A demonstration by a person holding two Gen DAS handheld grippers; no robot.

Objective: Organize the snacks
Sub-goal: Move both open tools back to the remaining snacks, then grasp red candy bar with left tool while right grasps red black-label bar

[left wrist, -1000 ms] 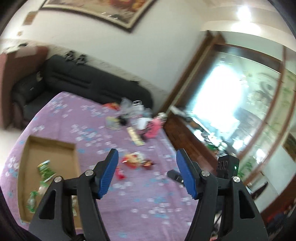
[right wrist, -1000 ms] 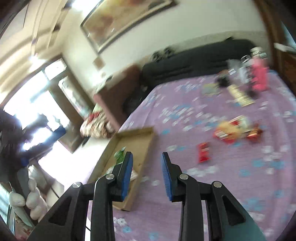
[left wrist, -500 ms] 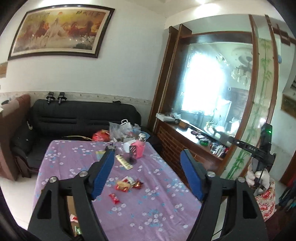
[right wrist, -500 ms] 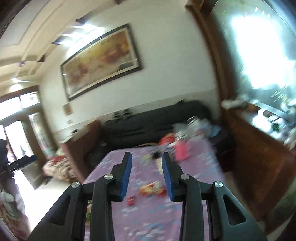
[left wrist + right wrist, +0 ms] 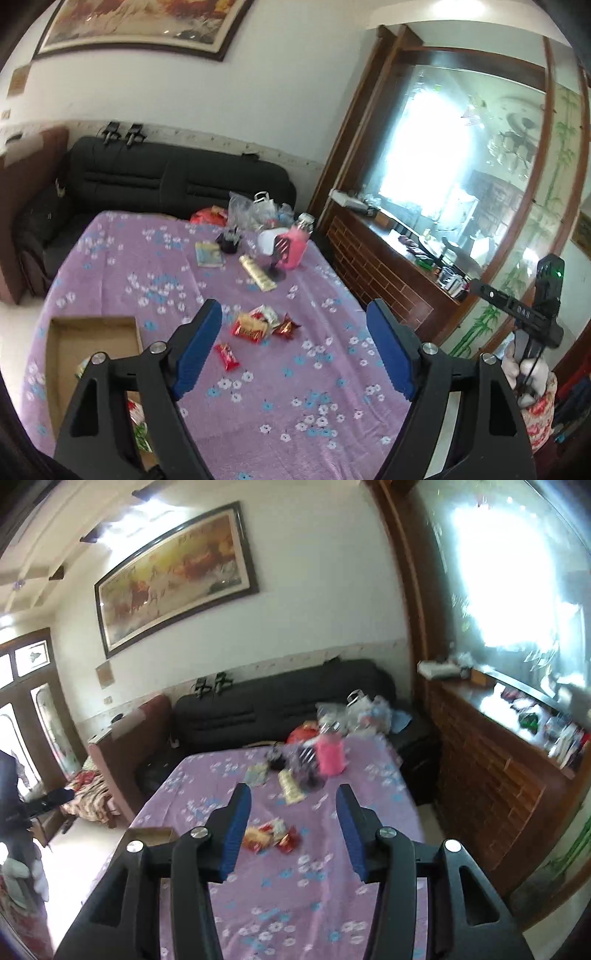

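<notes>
A pile of red and yellow snack packets (image 5: 255, 325) lies mid-table on the purple flowered cloth (image 5: 295, 398), with a small red packet (image 5: 226, 356) just nearer. A cardboard box (image 5: 92, 332) at the left edge holds green packets (image 5: 140, 432). My left gripper (image 5: 295, 349) hangs above the cloth, its jaws opening wide, nothing between them. My right gripper (image 5: 293, 830) hovers over the same snack pile (image 5: 269, 836), jaws opening and empty. The box's corner (image 5: 151, 836) shows at the left of the right wrist view.
At the far end stand a pink bottle (image 5: 295, 247), a long cracker pack (image 5: 258, 277), a booklet (image 5: 209, 254) and plastic bags (image 5: 255, 206). A black sofa (image 5: 166, 181) lies behind the table, a wooden cabinet (image 5: 388, 269) to the right. A black device with a green light (image 5: 532, 306) is at the right.
Both views swung up toward the room, then tipped back down onto the table. The left jaws spread wider. The right jaws went from a narrow gap to clearly apart.
</notes>
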